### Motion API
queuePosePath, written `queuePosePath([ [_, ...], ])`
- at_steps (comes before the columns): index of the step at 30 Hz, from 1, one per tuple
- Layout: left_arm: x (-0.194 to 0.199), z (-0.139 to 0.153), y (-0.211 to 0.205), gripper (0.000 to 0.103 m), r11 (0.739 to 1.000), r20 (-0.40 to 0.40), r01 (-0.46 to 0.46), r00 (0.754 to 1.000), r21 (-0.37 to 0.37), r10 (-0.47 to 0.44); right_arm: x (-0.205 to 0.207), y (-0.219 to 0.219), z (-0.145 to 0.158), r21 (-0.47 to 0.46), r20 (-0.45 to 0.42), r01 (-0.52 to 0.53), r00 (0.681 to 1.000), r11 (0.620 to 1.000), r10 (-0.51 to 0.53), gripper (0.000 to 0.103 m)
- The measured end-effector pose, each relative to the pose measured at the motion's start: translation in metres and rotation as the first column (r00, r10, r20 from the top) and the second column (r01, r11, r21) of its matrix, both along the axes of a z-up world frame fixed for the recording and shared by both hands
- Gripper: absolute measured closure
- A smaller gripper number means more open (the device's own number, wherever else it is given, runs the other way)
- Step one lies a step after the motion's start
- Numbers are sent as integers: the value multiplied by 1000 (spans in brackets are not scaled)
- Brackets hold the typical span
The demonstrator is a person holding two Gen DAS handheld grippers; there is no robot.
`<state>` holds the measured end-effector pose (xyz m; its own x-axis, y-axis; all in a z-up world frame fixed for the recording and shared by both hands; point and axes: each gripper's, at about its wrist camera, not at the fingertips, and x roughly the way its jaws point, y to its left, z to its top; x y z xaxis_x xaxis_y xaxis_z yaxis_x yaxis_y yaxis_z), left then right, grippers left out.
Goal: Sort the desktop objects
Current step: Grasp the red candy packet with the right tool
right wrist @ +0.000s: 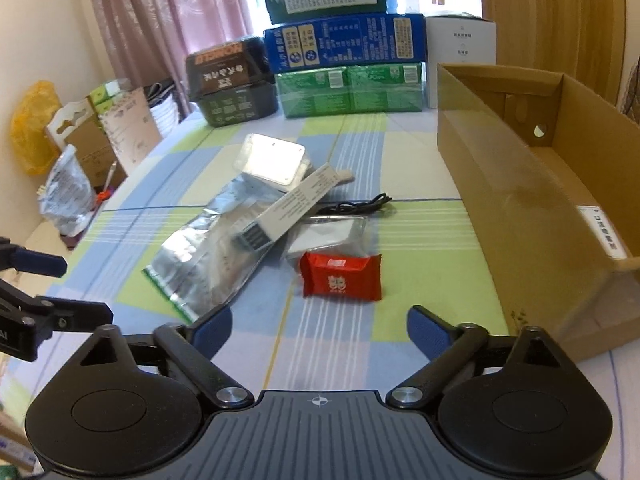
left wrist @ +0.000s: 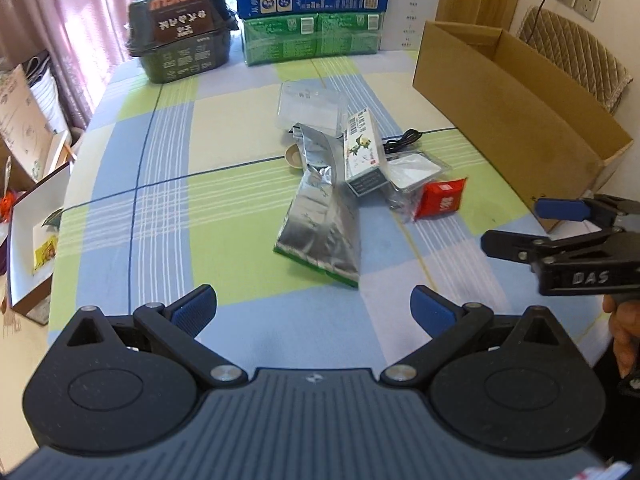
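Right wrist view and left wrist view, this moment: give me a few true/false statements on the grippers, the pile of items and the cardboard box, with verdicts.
1. Both the left gripper and the right gripper are open and hold nothing. True.
2. The red snack packet lies inside the cardboard box. False: it lies on the checked tablecloth, just ahead of the right gripper.
3. The long narrow carton rests across the silver foil bag. True.
4. The black cable hangs over the box wall. False: it lies on the tablecloth beyond the pile.
5. The cardboard box is open at the top. True.
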<state>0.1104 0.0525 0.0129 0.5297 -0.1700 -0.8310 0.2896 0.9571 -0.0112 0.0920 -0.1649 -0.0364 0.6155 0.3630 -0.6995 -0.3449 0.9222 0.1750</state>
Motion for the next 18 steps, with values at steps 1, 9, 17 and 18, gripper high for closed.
queuePosePath([
  [1,7,-3,0,2,1000,-5,6,1000,0,-6,4,2,-4,-5,1,5,1000,1000,-5,17],
  [9,53,-28,-3,2,999,-35,41,999,2,-41,30,6,-24,-11,1,10,1000,1000,-10,22],
  [17,93,-49,-6,7,996,-80,89,993,-21,-91,48,13,-42,-24,-11,13,1000,1000,-13,32],
  [18,97,-51,-7,7,995,-86,97,991,-26,-99,49,13,-43,-22,-13,15,1000,1000,-15,32],
])
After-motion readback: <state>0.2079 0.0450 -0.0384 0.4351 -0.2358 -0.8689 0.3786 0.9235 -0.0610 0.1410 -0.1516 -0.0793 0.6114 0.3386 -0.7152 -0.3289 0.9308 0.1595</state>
